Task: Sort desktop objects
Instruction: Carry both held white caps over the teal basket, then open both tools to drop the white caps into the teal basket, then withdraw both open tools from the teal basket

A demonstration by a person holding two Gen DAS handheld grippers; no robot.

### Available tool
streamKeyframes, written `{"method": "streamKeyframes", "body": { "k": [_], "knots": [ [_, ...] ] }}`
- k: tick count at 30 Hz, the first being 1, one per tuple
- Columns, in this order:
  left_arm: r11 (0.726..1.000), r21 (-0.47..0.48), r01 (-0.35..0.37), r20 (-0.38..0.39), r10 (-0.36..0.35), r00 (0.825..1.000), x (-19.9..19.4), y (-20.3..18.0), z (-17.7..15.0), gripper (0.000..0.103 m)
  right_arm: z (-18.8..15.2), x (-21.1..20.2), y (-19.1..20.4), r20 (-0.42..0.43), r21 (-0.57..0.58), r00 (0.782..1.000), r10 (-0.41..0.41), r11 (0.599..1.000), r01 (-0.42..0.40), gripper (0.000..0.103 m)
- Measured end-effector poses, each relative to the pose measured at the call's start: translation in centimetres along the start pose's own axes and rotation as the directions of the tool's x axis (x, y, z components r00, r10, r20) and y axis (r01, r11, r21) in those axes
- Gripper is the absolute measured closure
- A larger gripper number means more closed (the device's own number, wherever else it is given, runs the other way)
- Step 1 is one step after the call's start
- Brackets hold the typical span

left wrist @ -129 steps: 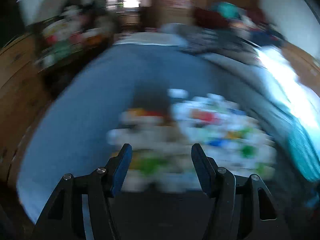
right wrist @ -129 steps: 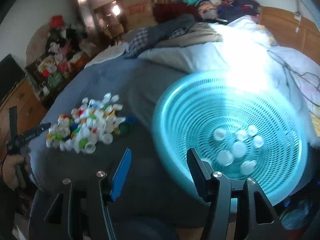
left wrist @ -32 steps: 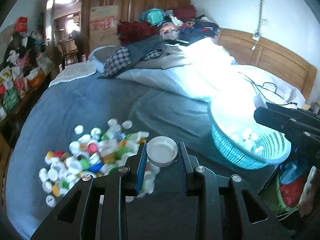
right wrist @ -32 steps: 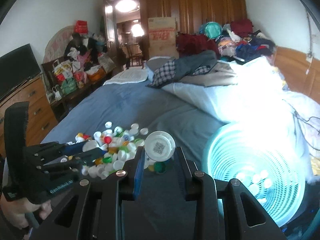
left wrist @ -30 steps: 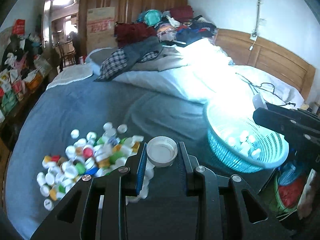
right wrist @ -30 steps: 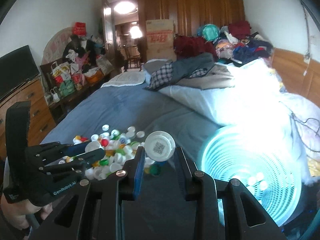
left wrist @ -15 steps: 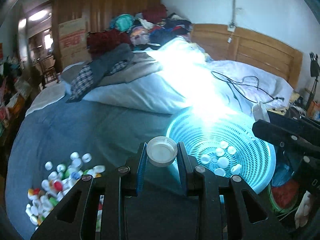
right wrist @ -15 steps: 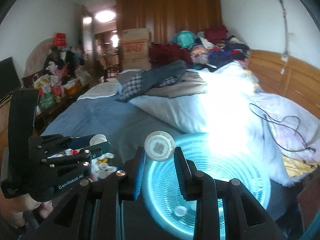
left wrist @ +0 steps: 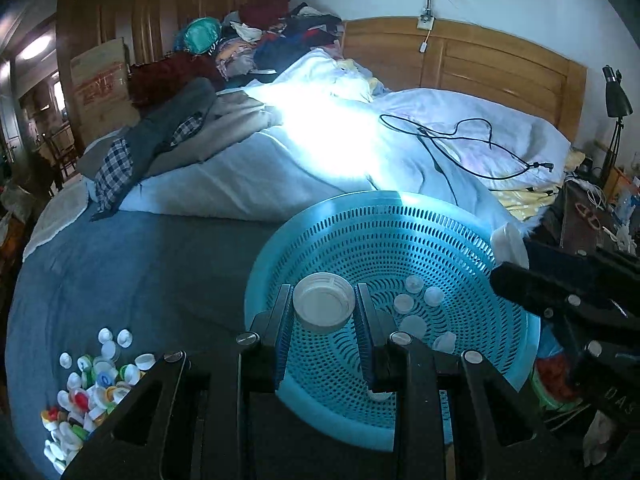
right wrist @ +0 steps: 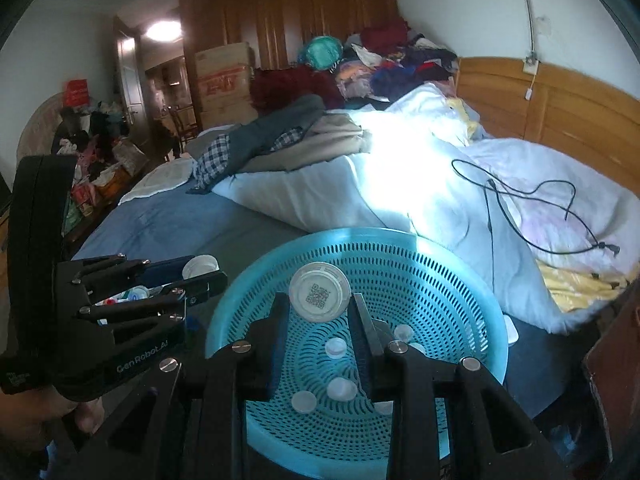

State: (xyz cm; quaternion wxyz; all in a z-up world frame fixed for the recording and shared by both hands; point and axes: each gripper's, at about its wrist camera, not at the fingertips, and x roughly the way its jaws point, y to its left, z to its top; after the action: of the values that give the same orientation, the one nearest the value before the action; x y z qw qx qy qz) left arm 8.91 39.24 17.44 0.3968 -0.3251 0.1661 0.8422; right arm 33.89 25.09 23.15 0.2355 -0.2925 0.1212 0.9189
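i have a white cap in each gripper right now. my left gripper [left wrist: 323,312] has its fingers drawn in narrow on a wide white cap [left wrist: 323,305], open side facing the camera, and my right gripper [right wrist: 318,312] is pinched tight on another white cap [right wrist: 319,291] with a printed code square on its face. both caps hang over the blue basket [right wrist: 460,276], which sits on the blue bedsheet [left wrist: 120,264] at the near corner of the bed.

as i judge it, the sorting is at an early stage. only a handful of small white caps [right wrist: 340,389] lie in the bottom of the basket, while a mixed pile of caps [left wrist: 86,384], white, red, green and yellow, sits on the sheet well to the left of the basket. so two more are about to go in, and most of the pile is left.

for room: the basket's mouth is wide and both grippers are inside its rim line, so i think a drop from here should land in it. the two grippers are near each other; in the left view the right one fills the right edge just beside the basket rim, so i'd let go without swinging sideways. the basket's near side looks to reach the mattress edge, with clutter on the floor below, so i'd avoid pushing on that rim. behind it the white quilt [right wrist: 320,200] rises close to the far rim, and a black cable [right wrist: 520,216] lies across it, clear of my path.
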Motion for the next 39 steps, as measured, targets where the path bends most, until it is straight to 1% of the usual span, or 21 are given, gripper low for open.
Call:
{"method": "streamKeyframes", "body": {
  "k": [10, 15, 17, 19, 20, 21, 22, 23, 24, 25, 26, 27, 29, 32, 35, 36, 38, 39],
  "knots": [
    [1.000, 0.005, 0.005, -0.010, -0.005, 1.000, 0.6, -0.5, 0.3, 0.078, -0.4, 0.4, -0.4, -0.010, 0.003, 1.000, 0.002, 1.000, -0.002, 0.070],
    [1.000, 0.005, 0.022, -0.010, -0.022, 1.000, 0.9, -0.6, 0.4, 0.078, -0.4, 0.4, -0.3, -0.015, 0.001, 1.000, -0.001, 1.000, 0.001, 0.070],
    [0.999, 0.005, 0.038, -0.004, -0.038, 0.999, 0.9, -0.9, 0.5, 0.078, -0.4, 0.4, -0.4, -0.017, 0.001, 1.000, -0.005, 1.000, 0.005, 0.070],
    [0.998, -0.002, 0.069, 0.002, -0.069, 0.998, 0.8, -0.9, 0.7, 0.078, -0.4, 0.5, -0.5, -0.020, 0.001, 1.000, -0.008, 1.000, 0.009, 0.070],
    [0.996, -0.001, 0.090, 0.004, -0.090, 0.996, 0.8, -1.1, 0.7, 0.078, -0.5, 0.5, -0.5, -0.021, 0.000, 1.000, -0.010, 1.000, 0.011, 0.070],
    [0.990, 0.010, 0.137, 0.009, -0.137, 0.990, 0.8, -1.3, 0.7, 0.077, -0.4, 0.6, -0.6, -0.022, 0.000, 1.000, -0.013, 1.000, 0.013, 0.070],
    [0.988, 0.022, 0.151, 0.014, -0.152, 0.988, 0.7, -1.5, 0.7, 0.070, -0.4, 0.6, -0.6, -0.023, -0.002, 0.999, -0.024, 1.000, 0.024, 0.070],
    [0.989, 0.032, 0.144, 0.025, -0.145, 0.989, 0.4, -1.7, 0.6, 0.063, -0.4, 0.7, -0.7, -0.024, -0.003, 0.999, -0.032, 0.999, 0.032, 0.060],
    [0.991, 0.026, 0.128, 0.047, -0.129, 0.991, 0.1, -1.5, 0.6, 0.052, -0.5, 0.6, -0.8, -0.018, -0.001, 0.999, -0.037, 0.999, 0.037, 0.052],
    [0.992, 0.014, 0.127, 0.071, -0.128, 0.989, -0.4, -1.0, 0.5, 0.041, -0.5, 0.4, -0.9, -0.010, 0.001, 0.999, -0.046, 0.999, 0.046, 0.047],
    [0.992, 0.003, 0.126, 0.089, -0.126, 0.988, -0.8, -0.6, 0.5, 0.039, -0.5, 0.2, -1.0, -0.005, 0.008, 0.999, -0.044, 0.999, 0.044, 0.047],
    [0.993, -0.010, 0.119, 0.103, -0.117, 0.988, -1.1, -0.1, 0.4, 0.038, -0.5, 0.0, -1.1, -0.002, 0.015, 0.999, -0.042, 0.999, 0.042, 0.046],
    [0.994, -0.026, 0.110, 0.103, -0.107, 0.989, -1.5, 1.1, 0.3, 0.038, -0.5, -0.3, -1.1, 0.007, 0.018, 0.999, -0.047, 0.999, 0.046, 0.045],
    [0.995, -0.057, 0.084, 0.117, -0.077, 0.990, -2.7, 3.8, -0.8, 0.038, -0.4, -0.9, -0.5, 0.022, 0.023, 0.999, -0.032, 0.999, 0.031, 0.041],
    [0.991, -0.125, 0.037, 0.141, -0.019, 0.990, -4.8, 8.5, -4.3, 0.038, -0.6, -1.3, 0.7, 0.033, 0.017, 0.999, 0.002, 1.000, -0.002, 0.036],
    [0.986, -0.167, 0.004, 0.134, 0.019, 0.991, -5.7, 11.0, -6.5, 0.038, -1.0, -1.3, 1.5, 0.033, 0.010, 0.999, 0.023, 1.000, -0.024, 0.035],
    [0.973, -0.224, -0.050, 0.116, 0.078, 0.990, -6.9, 14.6, -10.1, 0.038, -1.9, -1.0, 3.1, 0.015, -0.017, 0.998, 0.057, 0.998, -0.057, 0.031],
    [0.958, -0.269, -0.099, 0.087, 0.126, 0.988, -7.8, 17.4, -13.0, 0.038, -2.5, -0.6, 4.0, -0.002, -0.032, 0.997, 0.076, 0.997, -0.076, 0.030]
  ]
}}
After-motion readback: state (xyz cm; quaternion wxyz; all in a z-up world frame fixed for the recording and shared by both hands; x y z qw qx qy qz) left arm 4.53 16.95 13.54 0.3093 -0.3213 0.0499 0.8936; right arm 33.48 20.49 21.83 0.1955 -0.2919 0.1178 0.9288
